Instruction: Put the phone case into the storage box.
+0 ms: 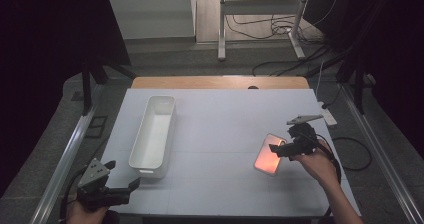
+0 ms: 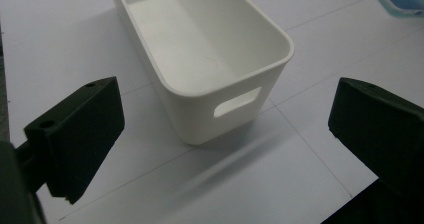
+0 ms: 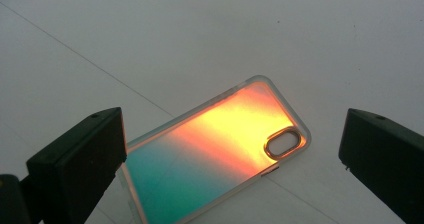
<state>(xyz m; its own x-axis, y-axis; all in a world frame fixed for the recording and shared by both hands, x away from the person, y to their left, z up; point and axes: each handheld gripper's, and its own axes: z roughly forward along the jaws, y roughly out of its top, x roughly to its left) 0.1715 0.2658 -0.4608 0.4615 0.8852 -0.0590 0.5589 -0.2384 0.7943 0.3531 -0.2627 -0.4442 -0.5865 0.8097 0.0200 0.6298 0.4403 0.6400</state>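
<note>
One iridescent phone case [image 3: 215, 154], a flat rounded rectangle with a clear rim, lies flat on the white tabletop [image 3: 210, 29] ahead of the right gripper [image 3: 232, 149] and between the lines of its two black jaws. Its glossy back runs from teal at the end nearest the jaws through orange to yellow at the far end, where an oval camera opening with a gold ring sits near one corner. The jaws stand spread wide, one on each side of the case, neither touching it; the near corner of the case lies just beside the left-hand jaw. From the high view the case [image 1: 268, 154] glows orange-pink just in front of that gripper [image 1: 280, 148].

Well apart from it, the left gripper [image 2: 225, 134] is likewise released, its jaws spread and holding nothing. Ahead of them stands a long white plastic bin [image 2: 200, 49] with rounded corners and a slot handle in its near end wall.
</note>
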